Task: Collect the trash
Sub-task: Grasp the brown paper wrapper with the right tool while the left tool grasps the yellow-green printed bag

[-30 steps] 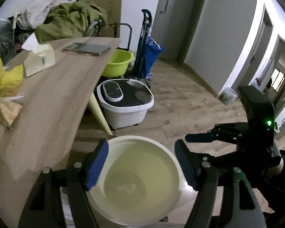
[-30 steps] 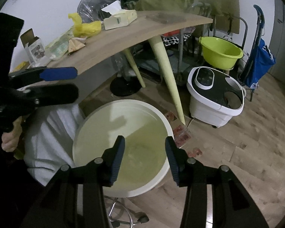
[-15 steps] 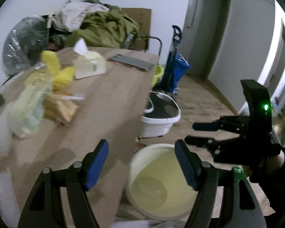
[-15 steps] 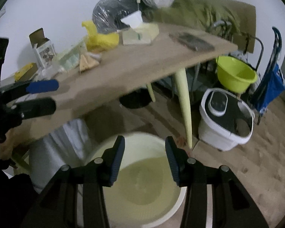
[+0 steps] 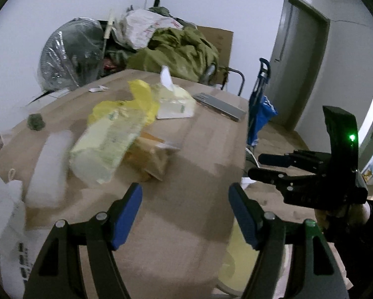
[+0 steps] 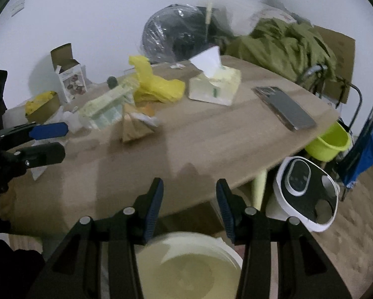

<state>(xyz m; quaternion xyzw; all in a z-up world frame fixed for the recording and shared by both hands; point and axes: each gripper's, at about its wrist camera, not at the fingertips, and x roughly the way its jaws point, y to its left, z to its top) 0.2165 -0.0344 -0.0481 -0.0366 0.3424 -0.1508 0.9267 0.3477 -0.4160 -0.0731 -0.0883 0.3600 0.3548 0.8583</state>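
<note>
Trash on table [image 6: 211,149]: 1 yellow bag [image 6: 159,87], 1 tissue box [image 6: 215,87], 1 phone [image 6: 284,108].

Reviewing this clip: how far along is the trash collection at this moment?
Nothing looks collected: the white bin appears empty. Both the left gripper and right gripper are open and hold nothing. The yellow bag, wrappers and brown paper remain on the table.

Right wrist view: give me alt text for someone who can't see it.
An open, empty right hand-held gripper hangs over the near edge of a wooden table strewn with a yellow bag, wrappers, a tissue box and a phone. A pale bucket sits below; the left hand-held gripper enters from the left.
</note>
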